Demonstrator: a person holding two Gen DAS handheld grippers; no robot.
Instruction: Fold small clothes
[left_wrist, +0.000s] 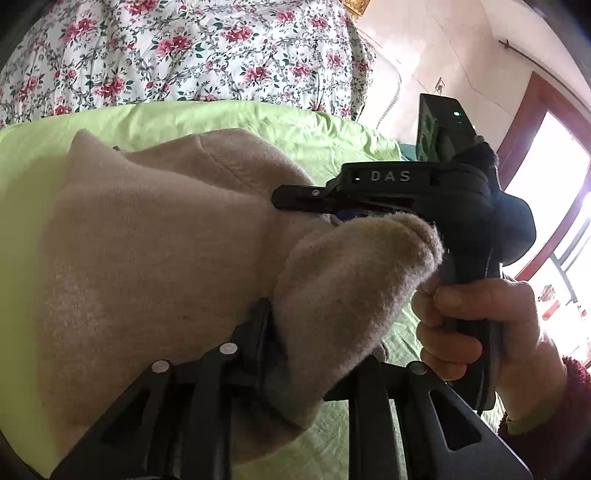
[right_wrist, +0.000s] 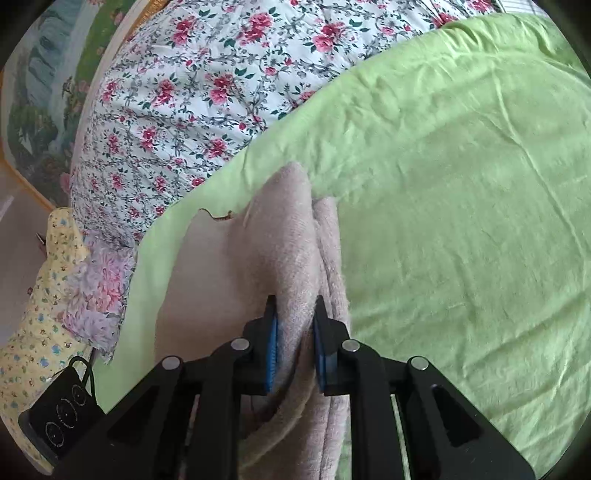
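A beige fleece garment (left_wrist: 155, 258) hangs lifted above the green sheet (left_wrist: 229, 122). My left gripper (left_wrist: 295, 332) is shut on a bunched fold of it; only the left finger (left_wrist: 258, 332) shows, the other is hidden by cloth. In the same view my right gripper (left_wrist: 332, 214), held by a hand (left_wrist: 480, 325), pinches another corner of the garment close by. In the right wrist view my right gripper (right_wrist: 295, 332) is shut on a thick fold of the beige garment (right_wrist: 280, 251), blue pads (right_wrist: 272, 354) pressing it, over the green sheet (right_wrist: 461, 184).
A floral quilt (left_wrist: 184, 48) lies bunched along the far side of the bed, also in the right wrist view (right_wrist: 192, 92). A yellow patterned pillow (right_wrist: 48, 295) and a black device (right_wrist: 62, 410) lie at the left. A bright window (left_wrist: 554, 184) is at the right.
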